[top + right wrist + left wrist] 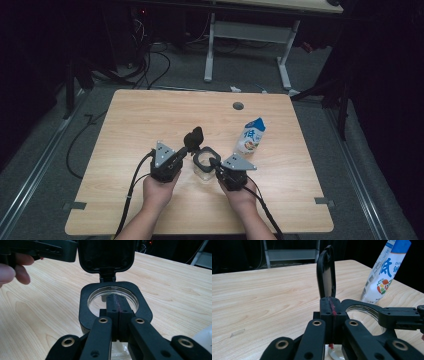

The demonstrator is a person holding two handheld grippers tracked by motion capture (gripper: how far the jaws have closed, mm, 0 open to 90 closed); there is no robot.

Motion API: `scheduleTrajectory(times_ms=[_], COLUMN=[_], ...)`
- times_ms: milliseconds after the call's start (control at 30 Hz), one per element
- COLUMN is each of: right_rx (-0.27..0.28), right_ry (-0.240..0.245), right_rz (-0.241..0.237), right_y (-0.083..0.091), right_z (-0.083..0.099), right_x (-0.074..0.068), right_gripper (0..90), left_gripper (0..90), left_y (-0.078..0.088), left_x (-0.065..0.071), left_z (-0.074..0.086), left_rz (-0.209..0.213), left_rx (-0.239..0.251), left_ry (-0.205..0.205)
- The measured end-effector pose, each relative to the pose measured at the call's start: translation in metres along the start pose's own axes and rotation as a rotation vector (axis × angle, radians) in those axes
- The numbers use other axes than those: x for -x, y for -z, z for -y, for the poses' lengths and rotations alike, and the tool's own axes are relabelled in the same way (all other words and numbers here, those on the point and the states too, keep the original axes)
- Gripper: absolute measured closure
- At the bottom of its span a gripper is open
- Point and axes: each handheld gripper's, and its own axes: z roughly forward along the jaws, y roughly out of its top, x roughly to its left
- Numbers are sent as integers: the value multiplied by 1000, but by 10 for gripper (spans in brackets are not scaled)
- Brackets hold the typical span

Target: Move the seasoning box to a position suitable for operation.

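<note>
High view: left gripper [186, 150] and right gripper [216, 163], jaws closed on nothing, flank a clear jar with black square rim and raised hinged lid [204, 159] mid-table, near a blue-white milk carton [251, 135].

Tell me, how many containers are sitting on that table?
2. A clear jar with a black flip lid standing open sits between the two grippers; a blue-and-white carton stands just beyond the right gripper.

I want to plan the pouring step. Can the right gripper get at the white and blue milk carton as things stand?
Probably yes. The white and blue milk carton stands upright just beyond the right gripper, with bare wooden table between them. But this gripper is shut, so it must open first.
</note>
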Motion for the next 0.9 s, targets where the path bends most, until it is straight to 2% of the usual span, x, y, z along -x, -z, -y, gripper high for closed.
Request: scheduleTrajectory(times_ms=[167, 233, 267, 300, 367, 433, 467, 500, 533, 567, 600, 633, 733, 767, 833, 900], right_rx=[-3, -5, -7, -10, -12, 13, 32, 37, 39, 34, 34, 17, -21, -33, -46, -74], right_ry=[4, 4, 5, 3, 5, 0, -5, -8, -18, -34, -34, -62, -89, -109, -119, -142], right_rz=[1, -1, 0, -1, -2, 13, 34, 52, 67, 85, 85, 129, 191, 201, 209, 224], right_y=[0, 0, 0, 0, 0, 6, 13, 16, 19, 21, 21, 22, 19, 17, 14, 4], right_z=[0, -1, -1, -1, -2, -4, -6, -6, -6, -5, -5, -2, 4, 6, 7, 9], right_x=[0, 0, 0, -1, 0, 1, 6, 10, 15, 20, 20, 30, 44, 48, 52, 59], right_gripper=[900, 900, 900, 900, 900, 900, 900, 900, 897, 887, 887, 883, 866, 864, 864, 855], left_gripper=[885, 874, 857, 839, 813, 759, 695, 667, 659, 652, 652, 649, 640, 640, 640, 640], left_y=[11, 16, 24, 24, 33, 43, 52, 52, 60, 60, 63, 69, 72, 74, 75, 73], left_x=[-8, -17, -28, -28, -39, -47, -54, -54, -59, -59, -60, -64, -67, -69, -72, -74], left_z=[11, 19, 28, 28, 37, 45, 53, 53, 62, 62, 65, 67, 67, 66, 67, 70], left_rz=[-9, -21, -30, -30, -34, -42, -56, -56, -78, -78, -77, -60, -41, -36, -32, -20], left_rx=[-6, -18, -32, -32, -46, -53, -62, -62, -67, -67, -64, -57, -43, -37, -36, -47], left_ry=[-17, -18, -3, -3, 9, -11, -33, -33, -50, -50, -47, -37, -22, -16, -8, 5])
